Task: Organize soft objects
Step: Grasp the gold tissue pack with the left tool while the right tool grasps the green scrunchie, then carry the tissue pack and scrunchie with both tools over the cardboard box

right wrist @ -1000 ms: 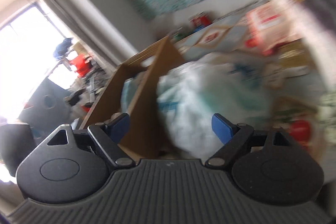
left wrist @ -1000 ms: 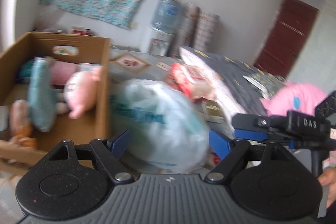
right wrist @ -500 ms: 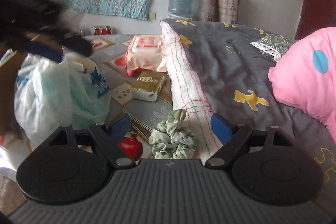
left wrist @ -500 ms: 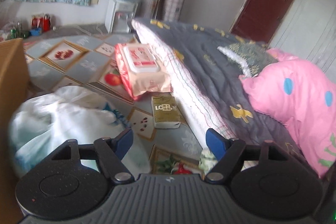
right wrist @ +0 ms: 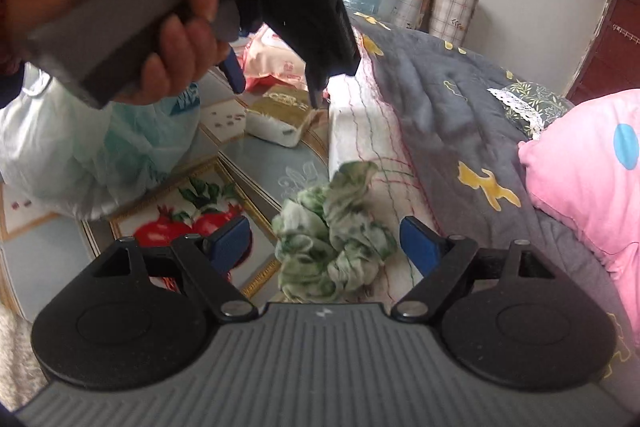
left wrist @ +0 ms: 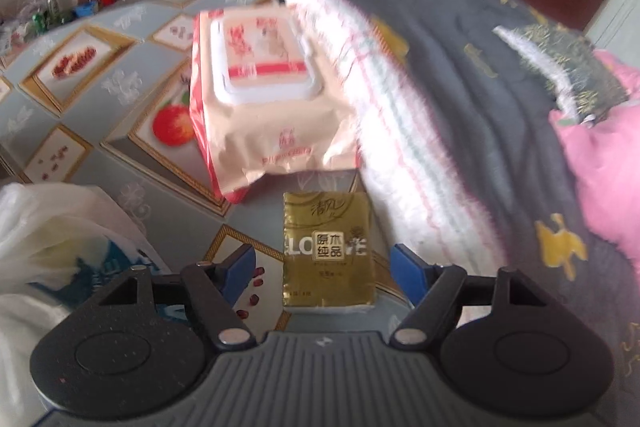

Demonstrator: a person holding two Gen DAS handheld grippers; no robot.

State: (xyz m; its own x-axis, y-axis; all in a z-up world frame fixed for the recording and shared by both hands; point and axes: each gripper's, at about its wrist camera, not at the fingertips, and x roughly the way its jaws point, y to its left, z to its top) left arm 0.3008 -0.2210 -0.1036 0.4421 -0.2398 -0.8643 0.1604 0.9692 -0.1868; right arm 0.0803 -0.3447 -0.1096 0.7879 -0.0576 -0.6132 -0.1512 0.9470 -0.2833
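My right gripper hangs with jaws spread just above the green scrunchie, centred between them, while my left gripper, also spread, straddles the gold tissue pack.

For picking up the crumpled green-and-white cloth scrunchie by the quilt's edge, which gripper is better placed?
Right. The right gripper stands open with the crumpled green-and-white cloth scrunchie centred just ahead of its fingers. The left gripper, also open, frames the gold tissue pack instead.
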